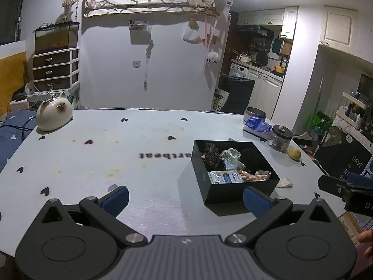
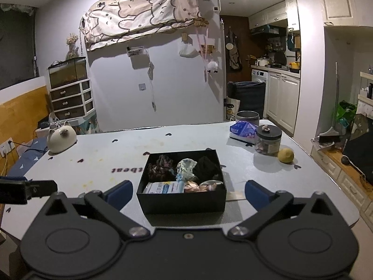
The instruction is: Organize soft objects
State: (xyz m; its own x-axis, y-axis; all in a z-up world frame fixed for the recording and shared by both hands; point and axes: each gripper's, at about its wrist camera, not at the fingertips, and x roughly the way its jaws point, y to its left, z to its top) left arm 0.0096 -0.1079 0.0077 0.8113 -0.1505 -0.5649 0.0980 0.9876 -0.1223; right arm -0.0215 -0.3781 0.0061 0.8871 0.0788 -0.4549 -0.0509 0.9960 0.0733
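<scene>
Both grippers' jaws wide, empty.

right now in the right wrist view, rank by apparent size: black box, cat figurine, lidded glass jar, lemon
1. black box, though nearest the camera
2. cat figurine
3. lidded glass jar, close to the cat, so unsure
4. lemon

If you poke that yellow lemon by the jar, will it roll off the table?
It might. The lemon looks roundish, so a poke would probably set it wobbling and rolling, and it sits near the table edge. It looks firm, so open jaws could likely pinch it, though its curved skin may slip.
</scene>
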